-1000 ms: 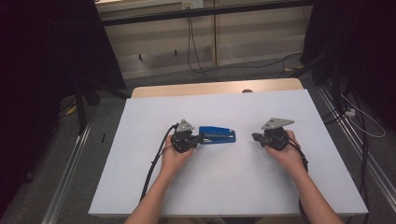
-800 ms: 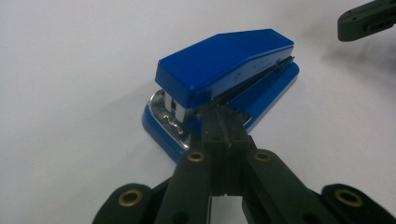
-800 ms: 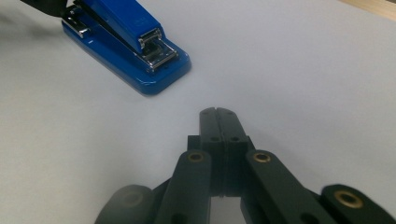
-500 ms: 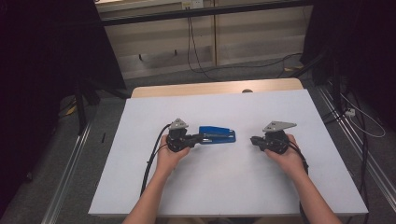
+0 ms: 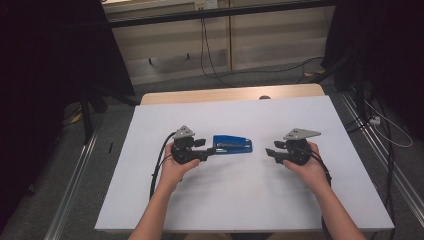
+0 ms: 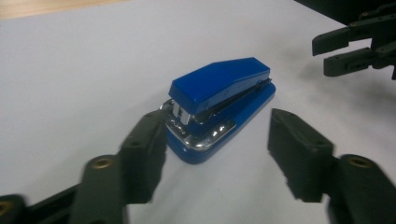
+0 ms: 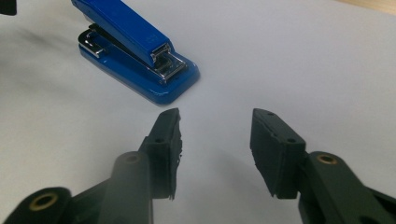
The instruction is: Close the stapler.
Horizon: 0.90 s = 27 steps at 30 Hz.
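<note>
A blue stapler (image 5: 232, 145) with chrome parts lies flat on the white table (image 5: 250, 200), between my two grippers. My left gripper (image 5: 210, 150) points right at its near end. In the left gripper view the stapler (image 6: 224, 93) lies just ahead of my left gripper (image 6: 217, 140), whose jaws have just been opening and press on nothing. My right gripper (image 5: 270, 151) points left, a short gap from the stapler's other end. Its jaws have just been opening too. In the right gripper view my right gripper (image 7: 217, 123) holds nothing, with the stapler (image 7: 135, 51) beyond it.
The white sheet covers a wooden tabletop, whose bare edge (image 5: 225, 95) shows at the far side. Metal rails (image 5: 75, 200) run along the floor on both sides. Cables (image 5: 210, 60) trail over the floor behind the table. The other gripper (image 6: 350, 46) shows at the upper right of the left gripper view.
Both grippers' jaws have spread apart. My left gripper has drawn back a little to the left, off the stapler's end. The right hand and the stapler have stayed in place.
</note>
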### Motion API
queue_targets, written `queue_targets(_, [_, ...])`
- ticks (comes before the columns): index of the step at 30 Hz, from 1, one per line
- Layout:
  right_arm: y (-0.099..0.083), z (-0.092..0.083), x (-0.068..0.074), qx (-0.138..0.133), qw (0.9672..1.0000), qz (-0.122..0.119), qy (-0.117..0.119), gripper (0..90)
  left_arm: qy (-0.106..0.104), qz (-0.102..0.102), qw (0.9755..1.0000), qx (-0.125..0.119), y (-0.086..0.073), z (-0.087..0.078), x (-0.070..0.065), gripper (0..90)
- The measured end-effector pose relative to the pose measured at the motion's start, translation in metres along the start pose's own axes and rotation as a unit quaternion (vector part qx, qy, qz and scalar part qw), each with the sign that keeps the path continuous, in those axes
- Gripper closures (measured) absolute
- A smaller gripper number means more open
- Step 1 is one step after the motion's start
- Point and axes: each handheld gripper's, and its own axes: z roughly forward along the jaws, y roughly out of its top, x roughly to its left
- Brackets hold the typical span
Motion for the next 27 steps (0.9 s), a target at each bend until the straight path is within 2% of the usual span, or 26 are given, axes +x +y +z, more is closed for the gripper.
queue_targets(2, [0.000,-0.002,0.002,-0.005,1.0000,-0.003,0.000,42.5,0.003,0.004,1.0000,-0.007,0.000,-0.004,-0.001,32.4])
queue_targets(7, [-0.001,-0.008,0.009,-0.014,0.9999,-0.002,-0.002,31.8,0.005,0.015,0.9999,-0.005,-0.001,-0.014,-0.004,25.6])
queue_targets(11, [-0.001,-0.017,0.013,-0.025,0.9997,0.001,0.000,27.7,0.006,0.009,0.9998,-0.014,-0.005,-0.026,-0.005,21.4])
queue_targets(14, [-0.003,-0.023,0.015,-0.031,0.9995,0.001,-0.003,25.0,0.011,0.013,0.9998,-0.012,-0.009,-0.036,-0.003,18.3])
queue_targets(17, [-0.007,-0.028,0.016,-0.033,0.9994,0.010,0.002,23.4,0.014,0.013,0.9996,-0.022,-0.014,-0.047,0.000,16.1])
queue_targets(19, [-0.011,-0.032,0.017,-0.031,0.9995,0.006,-0.004,21.7,0.017,0.015,0.9994,-0.025,-0.017,-0.055,0.002,15.8])
queue_targets(22, [-0.015,-0.037,0.019,-0.028,0.9996,0.007,-0.004,21.0,0.021,0.005,0.9993,-0.032,-0.023,-0.064,0.005,14.1])
queue_targets(23, [-0.017,-0.038,0.020,-0.028,0.9996,0.006,-0.005,20.6,0.024,0.010,0.9993,-0.027,-0.025,-0.067,0.006,14.1])
queue_targets(27, [-0.021,-0.045,0.022,-0.029,0.9996,0.007,-0.004,19.5,0.032,0.004,0.9992,-0.023,-0.033,-0.074,0.011,13.5])
